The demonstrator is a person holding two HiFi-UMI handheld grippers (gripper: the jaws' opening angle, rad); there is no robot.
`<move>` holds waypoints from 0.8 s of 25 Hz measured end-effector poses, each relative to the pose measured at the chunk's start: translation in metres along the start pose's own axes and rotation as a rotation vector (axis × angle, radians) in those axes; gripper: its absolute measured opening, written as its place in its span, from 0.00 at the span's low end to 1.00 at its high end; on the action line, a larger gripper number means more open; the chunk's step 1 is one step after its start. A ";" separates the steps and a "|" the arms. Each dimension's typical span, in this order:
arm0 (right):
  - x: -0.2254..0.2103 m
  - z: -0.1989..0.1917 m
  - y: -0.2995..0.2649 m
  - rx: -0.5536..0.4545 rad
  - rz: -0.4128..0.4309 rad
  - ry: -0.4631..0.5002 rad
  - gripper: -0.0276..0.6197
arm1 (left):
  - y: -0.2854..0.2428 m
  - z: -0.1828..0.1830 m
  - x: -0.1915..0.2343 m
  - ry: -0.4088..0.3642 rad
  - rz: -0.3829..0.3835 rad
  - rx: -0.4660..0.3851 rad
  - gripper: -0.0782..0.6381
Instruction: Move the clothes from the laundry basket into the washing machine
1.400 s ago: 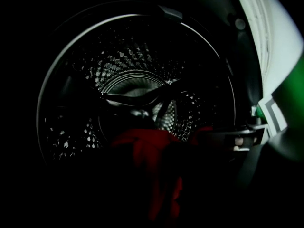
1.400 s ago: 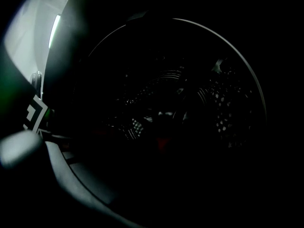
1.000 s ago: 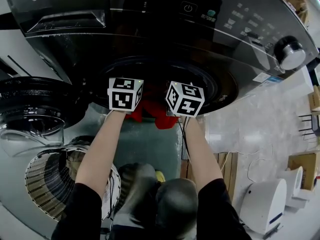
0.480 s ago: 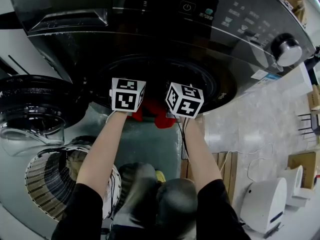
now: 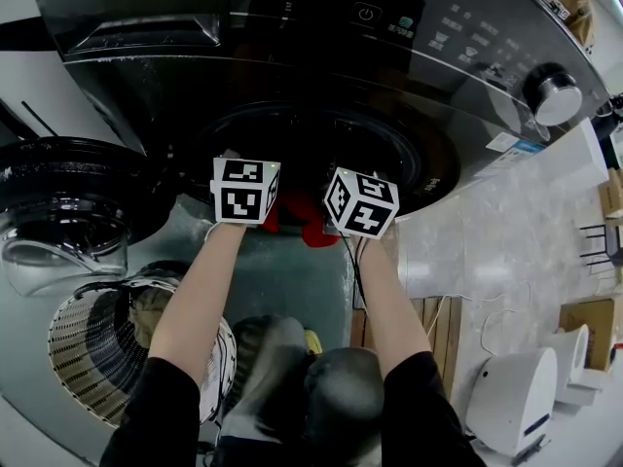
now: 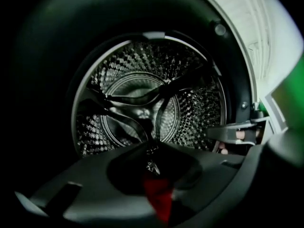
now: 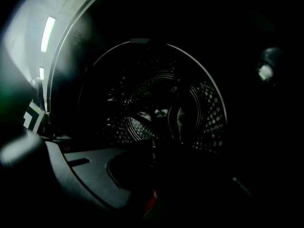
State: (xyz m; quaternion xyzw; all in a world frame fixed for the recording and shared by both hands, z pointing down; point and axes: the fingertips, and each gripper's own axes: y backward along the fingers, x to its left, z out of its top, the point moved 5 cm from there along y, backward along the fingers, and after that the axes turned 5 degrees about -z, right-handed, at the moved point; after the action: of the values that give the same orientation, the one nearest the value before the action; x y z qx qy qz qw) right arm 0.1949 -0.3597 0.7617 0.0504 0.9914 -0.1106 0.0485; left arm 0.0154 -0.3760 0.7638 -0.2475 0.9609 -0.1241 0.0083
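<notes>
1. Lower left of the head view: laundry basket (image 5: 73,358), beside the person's legs and well apart from both tongs. Dim shapes inside, too unclear to name.
2. Mid-frame: left tongs (image 6: 152,167) and right tongs (image 7: 153,186) side by side at the mouth of the washing machine (image 5: 292,47), with the door (image 5: 58,212) swung open at the left.
3. Both pairs just closed down. Left narrow, with the red garment (image 5: 302,220) pinched between the pads low in its own view. Right almost together, with a red sliver caught where the pads meet, in a very dark view.
4. Red garment bunched between the two tongs at the bottom edge of the opening, hanging over the lip, not yet inside.
5. Beyond: drum (image 6: 142,99), with no clothes visible in it.
6. Judged: grip on, so likely next a push deeper into the drum. If released here, likely to slide back out over the lip.
</notes>
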 end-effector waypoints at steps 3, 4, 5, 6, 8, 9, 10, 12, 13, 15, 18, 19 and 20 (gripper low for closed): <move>-0.002 0.003 0.008 -0.013 0.005 -0.014 0.05 | 0.008 0.002 -0.001 -0.008 0.013 -0.017 0.12; -0.002 0.004 0.011 -0.016 0.010 -0.017 0.05 | 0.010 0.002 -0.002 -0.009 0.015 -0.019 0.12; -0.002 0.005 0.014 -0.019 0.016 -0.016 0.05 | 0.013 0.002 -0.004 -0.010 0.016 -0.022 0.12; -0.001 0.006 0.017 -0.023 0.021 -0.013 0.05 | 0.015 0.003 -0.006 -0.010 0.018 -0.027 0.12; -0.001 0.010 0.023 -0.035 0.032 0.000 0.05 | 0.020 0.007 -0.009 -0.011 0.026 -0.043 0.12; -0.001 0.012 0.026 -0.039 0.037 0.004 0.05 | 0.023 0.010 -0.010 -0.008 0.031 -0.051 0.12; 0.000 0.014 0.030 -0.040 0.042 0.006 0.05 | 0.027 0.012 -0.011 -0.003 0.032 -0.055 0.12; 0.002 0.017 0.036 -0.036 0.049 -0.001 0.05 | 0.033 0.016 -0.015 0.004 0.024 -0.053 0.12; 0.002 0.019 0.039 -0.033 0.053 -0.003 0.05 | 0.035 0.017 -0.017 0.005 0.017 -0.048 0.12; 0.004 0.023 0.046 -0.024 0.067 0.008 0.05 | 0.041 0.019 -0.022 0.010 0.009 -0.036 0.12; 0.008 0.032 0.058 -0.017 0.087 0.021 0.05 | 0.055 0.022 -0.026 0.025 0.016 -0.012 0.12; 0.008 0.036 0.062 -0.018 0.088 0.018 0.05 | 0.060 0.024 -0.028 0.028 0.016 -0.009 0.12; 0.007 0.039 0.067 -0.017 0.088 0.012 0.05 | 0.065 0.027 -0.031 0.034 0.015 -0.006 0.12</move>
State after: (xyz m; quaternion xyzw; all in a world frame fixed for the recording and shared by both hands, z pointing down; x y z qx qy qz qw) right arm 0.1988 -0.3030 0.7084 0.0939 0.9895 -0.0995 0.0476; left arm 0.0136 -0.3127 0.7207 -0.2383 0.9631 -0.1252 -0.0079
